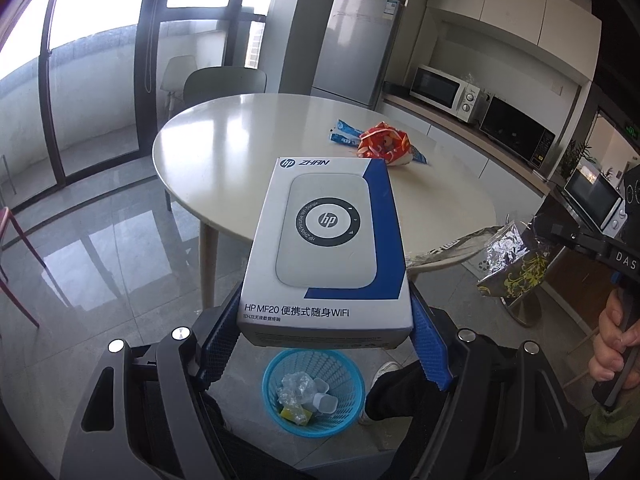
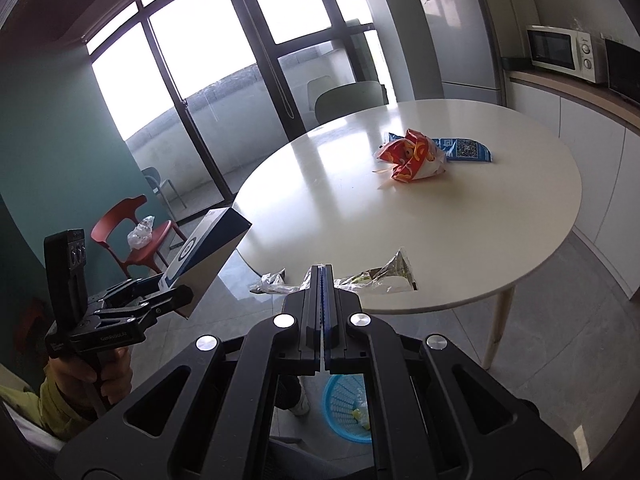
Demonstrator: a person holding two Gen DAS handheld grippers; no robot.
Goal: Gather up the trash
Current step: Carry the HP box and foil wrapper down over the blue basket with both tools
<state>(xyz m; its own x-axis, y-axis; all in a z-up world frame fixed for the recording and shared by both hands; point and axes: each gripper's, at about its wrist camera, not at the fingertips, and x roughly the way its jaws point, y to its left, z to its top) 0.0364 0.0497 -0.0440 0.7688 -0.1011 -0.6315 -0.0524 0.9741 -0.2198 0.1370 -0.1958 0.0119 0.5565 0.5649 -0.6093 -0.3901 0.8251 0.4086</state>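
Note:
My left gripper (image 1: 324, 332) is shut on a white and blue HP box (image 1: 328, 236) and holds it in the air above a blue trash basket (image 1: 314, 392) on the floor. The box also shows in the right wrist view (image 2: 208, 248). My right gripper (image 2: 322, 280) is shut on a clear and foil snack wrapper (image 2: 372, 278), seen from the left wrist view too (image 1: 508, 260). On the round white table (image 2: 500, 216) lie an orange snack bag (image 2: 412, 156) and a blue wrapper (image 2: 464, 148). The basket (image 2: 344, 408) holds several pieces of trash.
A green chair (image 1: 224, 84) stands behind the table. A red chair (image 2: 132, 236) with a crumpled clear bag stands by the glass doors. A fridge (image 1: 356, 48) and microwaves (image 1: 444, 88) line the right wall counter.

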